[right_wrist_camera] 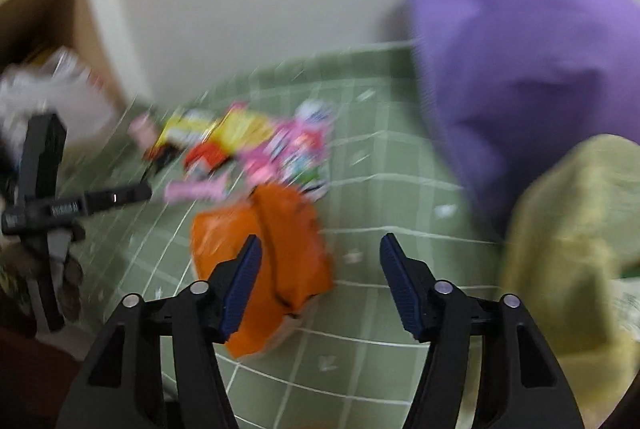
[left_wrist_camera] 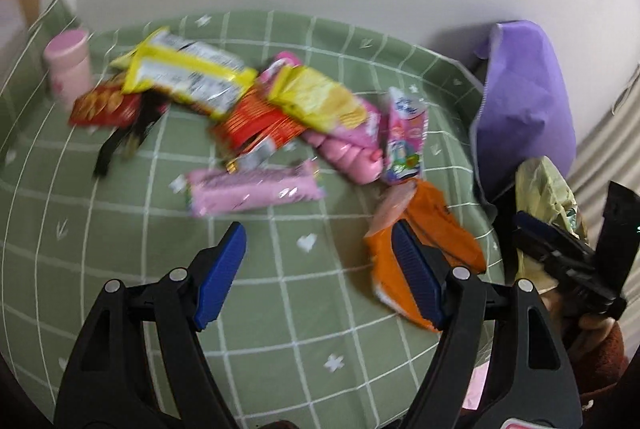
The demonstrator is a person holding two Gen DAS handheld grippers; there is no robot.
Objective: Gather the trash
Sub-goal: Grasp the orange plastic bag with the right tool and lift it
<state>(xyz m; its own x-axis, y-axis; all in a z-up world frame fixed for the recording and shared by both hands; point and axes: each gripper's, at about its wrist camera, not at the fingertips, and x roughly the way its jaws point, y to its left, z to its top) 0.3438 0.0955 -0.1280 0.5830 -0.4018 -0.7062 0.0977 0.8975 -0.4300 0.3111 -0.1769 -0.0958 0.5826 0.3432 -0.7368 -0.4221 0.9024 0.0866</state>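
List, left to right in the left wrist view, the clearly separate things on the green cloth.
Pink bottle → red packet → long pink wrapper → orange bag → purple bag.

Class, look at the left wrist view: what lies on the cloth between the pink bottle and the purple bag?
Between the pink bottle and the purple bag, the left wrist view shows a heap of snack wrappers on the green checked cloth.

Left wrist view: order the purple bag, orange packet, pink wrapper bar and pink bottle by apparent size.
1. Purple bag
2. Orange packet, though it lies nearest the camera, which may inflate it
3. Pink wrapper bar
4. Pink bottle, farthest off
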